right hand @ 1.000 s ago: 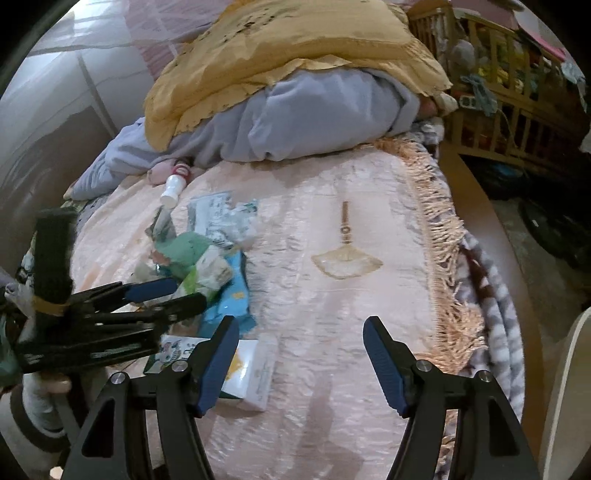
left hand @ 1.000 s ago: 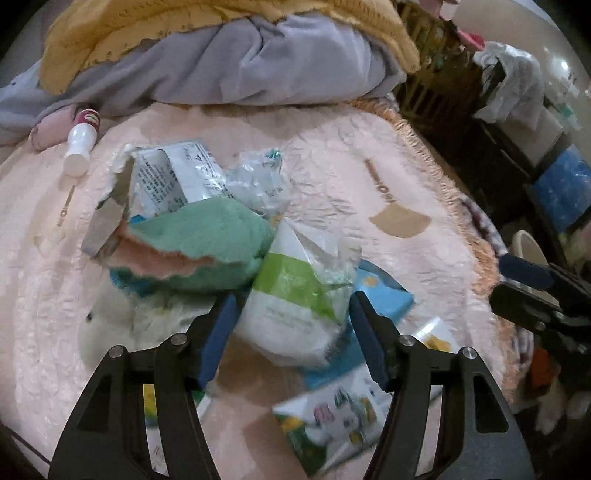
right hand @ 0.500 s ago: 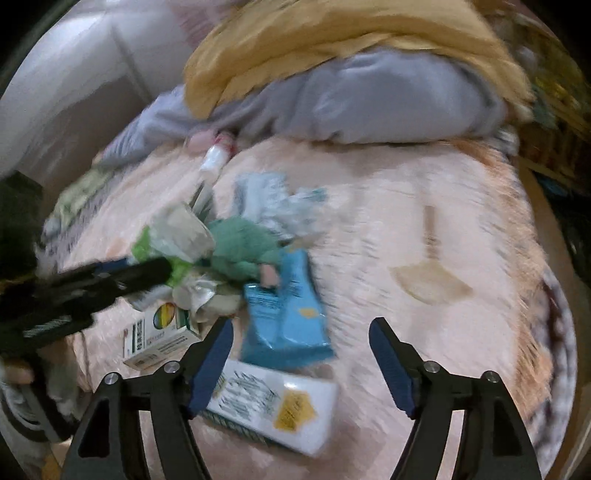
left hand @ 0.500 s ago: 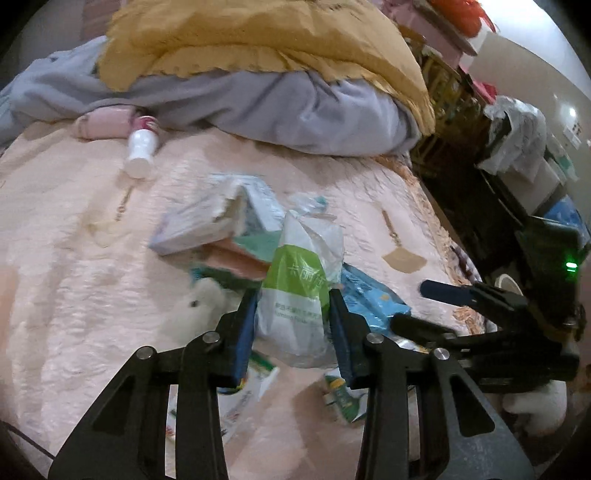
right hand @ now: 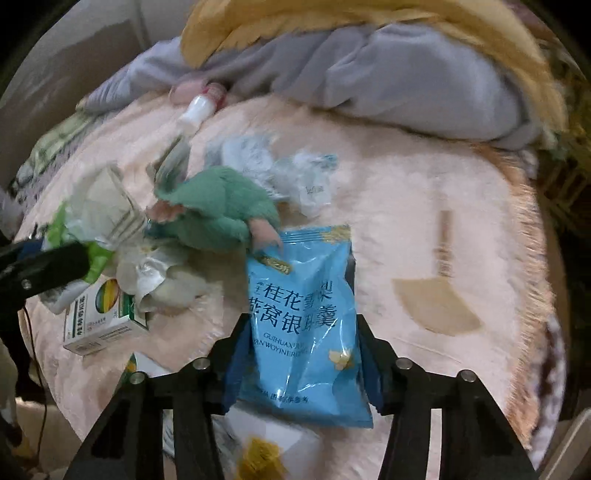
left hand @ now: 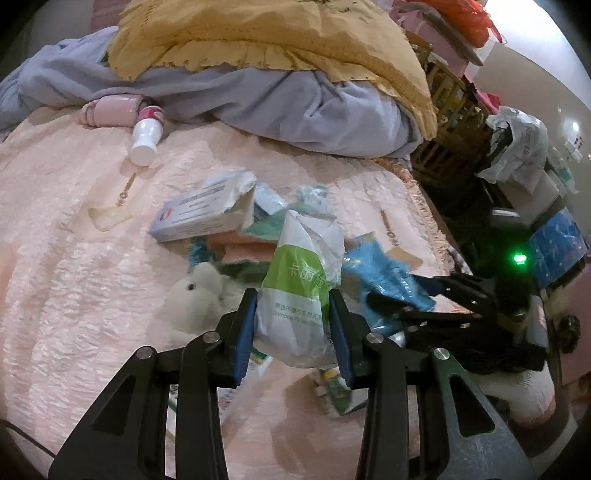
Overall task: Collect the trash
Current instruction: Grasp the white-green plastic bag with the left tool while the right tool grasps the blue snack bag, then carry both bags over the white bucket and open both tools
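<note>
Green-and-white plastic bag (left hand: pixel 299 295): crinkled film, upright, top torn open. Left gripper (left hand: pixel 291 328) has its blue-padded fingers (left hand: pixel 243 332) clamped on the bag's lower sides; the film bulges between them. The bag sits at the near edge of the trash pile on the bed.

Blue snack packet (right hand: pixel 306 325): glossy, flat, rectangular, printed in dark characters. Right gripper (right hand: pixel 301 362) straddles it, fingers closing; both pads meet the packet's long edges and the film bows slightly between them. Its top corner lies just beside the green plush toy (right hand: pixel 221 210).

Landmark: green plush toy, fuzzy with pink trim, centre of the pile. Toward the pillows from it: a crumpled clear wrapper (right hand: pixel 306 177) and a grey-white carton (left hand: pixel 207 214), one end torn. Near side of it: a white plush animal (left hand: pixel 199 295), soft and rounded. To its left in the right wrist view: a small green-and-white box (right hand: pixel 103 317), hard-edged cardboard. Well beyond it, near the bedding: a white bottle (left hand: pixel 146 136) lying on its side, red band at its far end.

Bedspread (left hand: pixel 74 277): pale pink, quilted, puckered texture, with a tan fan motif (right hand: pixel 436 302). Open bedspread lies right of the toy out to the fringed edge (right hand: pixel 524 206). Grey blanket (left hand: pixel 295 107) and yellow scalloped quilt (left hand: pixel 266 33) heaped behind close off the far side.
</note>
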`<state>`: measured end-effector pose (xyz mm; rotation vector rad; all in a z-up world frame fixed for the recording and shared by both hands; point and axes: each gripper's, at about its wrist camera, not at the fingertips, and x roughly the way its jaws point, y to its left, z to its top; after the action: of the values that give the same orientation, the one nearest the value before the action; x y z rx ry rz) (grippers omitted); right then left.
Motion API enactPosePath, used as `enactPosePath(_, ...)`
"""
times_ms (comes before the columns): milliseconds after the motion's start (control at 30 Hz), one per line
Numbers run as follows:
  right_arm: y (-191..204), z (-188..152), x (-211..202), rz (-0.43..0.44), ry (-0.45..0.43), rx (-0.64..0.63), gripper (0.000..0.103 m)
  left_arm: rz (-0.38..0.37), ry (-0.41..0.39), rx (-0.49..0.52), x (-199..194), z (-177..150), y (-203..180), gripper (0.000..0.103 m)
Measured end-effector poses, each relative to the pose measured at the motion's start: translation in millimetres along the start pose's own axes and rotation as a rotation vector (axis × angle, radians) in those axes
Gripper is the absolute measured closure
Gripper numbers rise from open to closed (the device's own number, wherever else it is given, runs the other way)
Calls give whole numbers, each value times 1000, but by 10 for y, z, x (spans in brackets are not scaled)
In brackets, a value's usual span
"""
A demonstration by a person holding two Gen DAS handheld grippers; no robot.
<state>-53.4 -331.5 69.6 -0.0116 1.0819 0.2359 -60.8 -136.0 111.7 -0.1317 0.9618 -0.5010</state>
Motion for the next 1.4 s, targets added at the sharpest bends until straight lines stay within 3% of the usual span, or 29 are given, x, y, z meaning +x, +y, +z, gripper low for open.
enactPosePath(200,-347,-250,-482,5,-109,117,52,-25,-20,41,-22,-35,-329,68)
enactPosePath(433,-454,-582,-1035,2,-215,187,52,-51,-32,102,-75,-96,-734,68)
enactPosePath(800,-579,-926,-1462,-44,-285,225,52,-92,-44,184,-135,-196,-1270,68)
enactPosePath(1400,-1235,-1558,-1975,-141,-323,359,51,-174,-16,312,25,-381,-2202,68)
